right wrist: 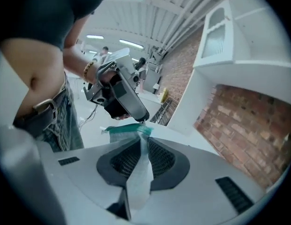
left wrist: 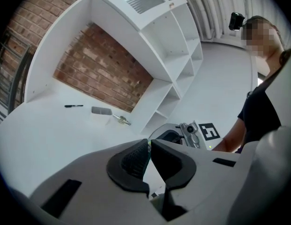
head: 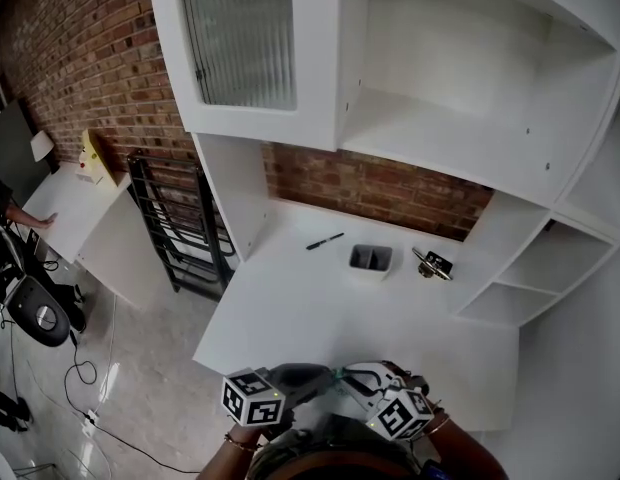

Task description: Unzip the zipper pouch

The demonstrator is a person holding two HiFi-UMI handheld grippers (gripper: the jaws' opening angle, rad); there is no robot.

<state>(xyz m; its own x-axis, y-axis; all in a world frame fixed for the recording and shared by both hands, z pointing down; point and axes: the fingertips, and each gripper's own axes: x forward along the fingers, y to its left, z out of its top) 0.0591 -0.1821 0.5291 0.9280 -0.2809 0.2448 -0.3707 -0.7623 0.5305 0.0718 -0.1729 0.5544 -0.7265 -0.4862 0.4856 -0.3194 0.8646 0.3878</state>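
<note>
The zipper pouch (right wrist: 121,131) is translucent with a green zipper band, and it hangs between my two grippers just above the desk's near edge. My right gripper (right wrist: 142,146) is shut on the pouch's clear fabric, which runs down between its pads. My left gripper (left wrist: 149,146) is shut, with a sliver of green zipper (left wrist: 148,150) pinched at its tips. In the right gripper view the left gripper (right wrist: 122,95) meets the zipper's end tip-first. In the head view the left gripper (head: 325,375) and right gripper (head: 352,376) face each other at the bottom, and the pouch (head: 340,377) is mostly hidden.
The white desk (head: 290,308) carries a black pen (head: 324,241), a small grey-lined box (head: 371,259) and a metal object (head: 431,264) near the brick back wall. White shelves rise behind and to the right. A black rack (head: 175,228) stands at the left.
</note>
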